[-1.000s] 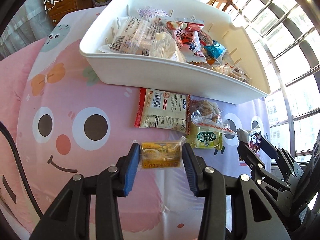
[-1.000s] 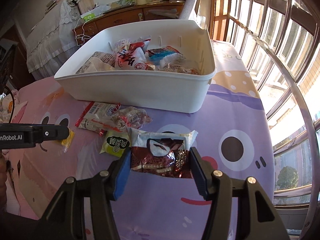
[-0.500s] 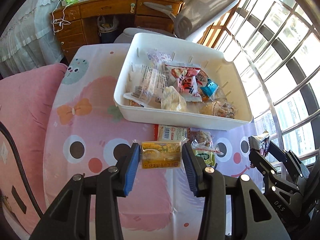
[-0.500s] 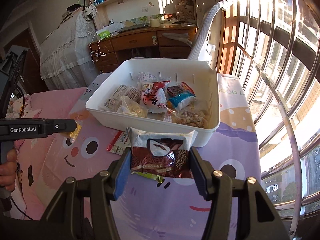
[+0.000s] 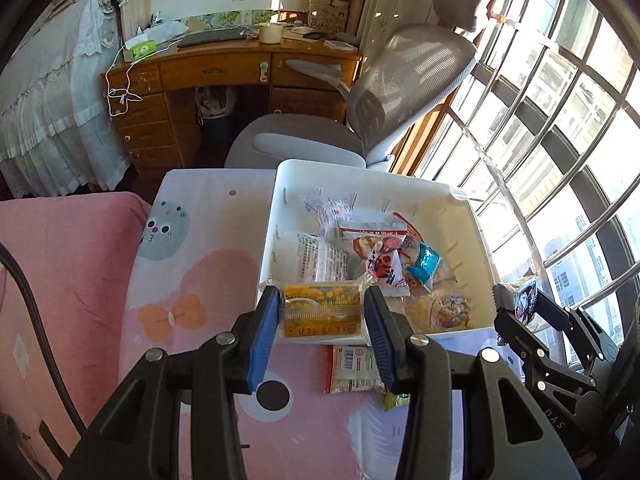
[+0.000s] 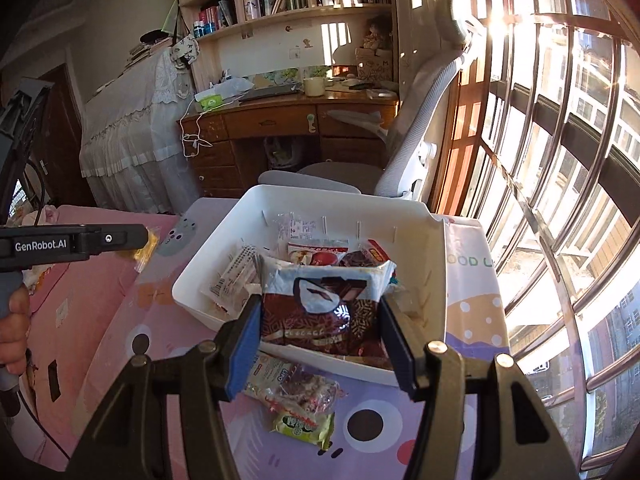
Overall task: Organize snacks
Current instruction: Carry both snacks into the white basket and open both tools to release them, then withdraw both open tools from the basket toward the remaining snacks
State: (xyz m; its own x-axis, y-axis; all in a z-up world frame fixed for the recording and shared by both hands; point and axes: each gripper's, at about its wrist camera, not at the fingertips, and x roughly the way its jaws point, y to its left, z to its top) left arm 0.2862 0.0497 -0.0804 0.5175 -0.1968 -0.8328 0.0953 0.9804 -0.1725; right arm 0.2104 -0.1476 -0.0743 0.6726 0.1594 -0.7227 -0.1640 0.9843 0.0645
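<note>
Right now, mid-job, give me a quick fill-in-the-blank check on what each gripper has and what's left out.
1. The left gripper holds a ____ packet.
2. The right gripper holds a dark ____ packet.
3. Both packets hang above the white ____.
4. A green packet lies on the ____.

Missing: yellow; brown; bin; tablecloth

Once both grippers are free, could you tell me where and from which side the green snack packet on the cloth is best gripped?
Grip the green packet across its two longer side edges, coming from above. It lies flat and apart from the white bin. Its far end is tucked under the clear-wrapped snack, so closing on its near half would probably avoid dragging that neighbour along.
</note>
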